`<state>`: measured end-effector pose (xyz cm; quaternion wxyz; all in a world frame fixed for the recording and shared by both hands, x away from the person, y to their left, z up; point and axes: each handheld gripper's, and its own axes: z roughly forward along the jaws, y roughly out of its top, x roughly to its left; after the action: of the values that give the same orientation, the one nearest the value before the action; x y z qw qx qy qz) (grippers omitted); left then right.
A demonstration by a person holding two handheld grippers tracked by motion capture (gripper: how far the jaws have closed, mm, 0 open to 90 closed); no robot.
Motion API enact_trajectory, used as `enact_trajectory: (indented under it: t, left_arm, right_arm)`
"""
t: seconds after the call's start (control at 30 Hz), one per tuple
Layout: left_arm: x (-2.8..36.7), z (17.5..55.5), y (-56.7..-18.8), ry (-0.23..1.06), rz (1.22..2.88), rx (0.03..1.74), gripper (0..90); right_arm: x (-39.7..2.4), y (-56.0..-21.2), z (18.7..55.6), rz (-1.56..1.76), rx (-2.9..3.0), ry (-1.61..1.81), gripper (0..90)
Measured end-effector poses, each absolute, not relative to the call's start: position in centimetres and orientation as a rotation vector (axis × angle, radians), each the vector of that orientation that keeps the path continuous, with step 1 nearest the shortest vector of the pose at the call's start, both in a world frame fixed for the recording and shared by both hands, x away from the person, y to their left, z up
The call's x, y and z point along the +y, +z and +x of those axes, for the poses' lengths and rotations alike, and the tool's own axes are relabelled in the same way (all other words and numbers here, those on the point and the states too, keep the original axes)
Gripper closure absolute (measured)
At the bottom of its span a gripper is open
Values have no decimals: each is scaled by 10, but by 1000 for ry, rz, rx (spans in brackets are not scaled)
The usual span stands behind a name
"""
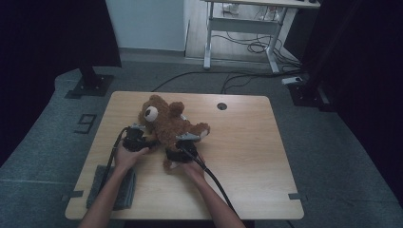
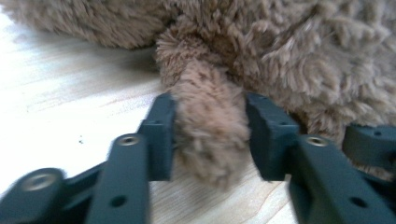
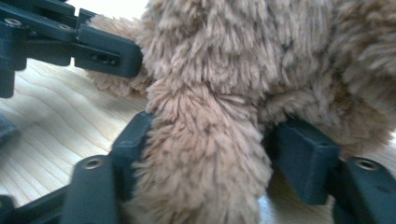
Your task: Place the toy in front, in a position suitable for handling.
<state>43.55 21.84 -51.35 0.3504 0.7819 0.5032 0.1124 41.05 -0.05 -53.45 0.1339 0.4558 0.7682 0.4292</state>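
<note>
I see the brown teddy bear point(image 1: 168, 124) lying on the pale wooden table point(image 1: 247, 156), its long axis slanting from the head at the far left toward my near right. Its fur is shaggy and soft, its limbs stubby and rounded. My left gripper point(image 2: 210, 135) has its jaws clamped on one plush limb, and my right gripper point(image 3: 210, 158) pinches another.

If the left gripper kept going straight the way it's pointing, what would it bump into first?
The left gripper already has a fluffy brown limb of the brown plush teddy bear between its jaws, pads against the fur. Going straight on, it would probably push into the bear's furry body just behind that limb.
</note>
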Motion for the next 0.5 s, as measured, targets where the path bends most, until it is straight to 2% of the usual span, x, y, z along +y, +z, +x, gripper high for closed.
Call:
enact_trajectory:
  t: [0.1, 0.2, 0.3, 0.37, 0.4, 0.5]
  left_arm:
    - [218, 436, -514, 276, 2019, 1294, 668]
    - [218, 436, -514, 267, 2015, 1284, 712]
    - [217, 436, -514, 267, 2020, 1273, 737]
    - [216, 436, -513, 263, 2017, 1269, 747]
    - [217, 436, -512, 259, 2010, 1267, 754]
    - [219, 436, -510, 240, 1983, 1268, 756]
  right_arm:
    - [-3, -534, 414, 1346, 2241, 1244, 359]
    - [-1, -531, 414, 1359, 2231, 1246, 252]
    - [6, -531, 414, 1344, 2235, 1224, 198]
    - [8, -533, 416, 1342, 2240, 1200, 200]
    - [11, -537, 419, 1340, 2243, 1149, 251]
    - [11, -541, 422, 1341, 2257, 1102, 296]
